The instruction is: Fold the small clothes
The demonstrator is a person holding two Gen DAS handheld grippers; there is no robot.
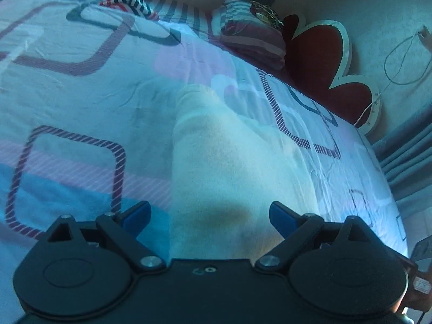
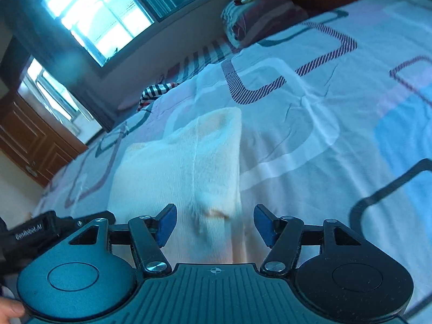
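Observation:
A small cream-white garment (image 1: pixel 221 167) lies flat on the patterned bedspread (image 1: pixel 81 102). It also shows in the right wrist view (image 2: pixel 189 167), with a centre seam and a faint orange stain. My left gripper (image 1: pixel 210 216) is open, its blue pads apart over the garment's near end, holding nothing. My right gripper (image 2: pixel 214 224) is open too, jaws either side of the garment's near edge, empty. The left gripper's black body (image 2: pixel 29 232) shows at the far left of the right wrist view.
A striped cloth (image 1: pixel 129 4) lies at the bed's far edge. A folded striped quilt (image 1: pixel 251 37) sits by the red flower-shaped headboard (image 1: pixel 324 62). A white cable (image 1: pixel 399 62) hangs on the wall. Grey curtains (image 1: pixel 407 159) hang right. Windows (image 2: pixel 100 19) and a wooden door (image 2: pixel 29 137) stand beyond.

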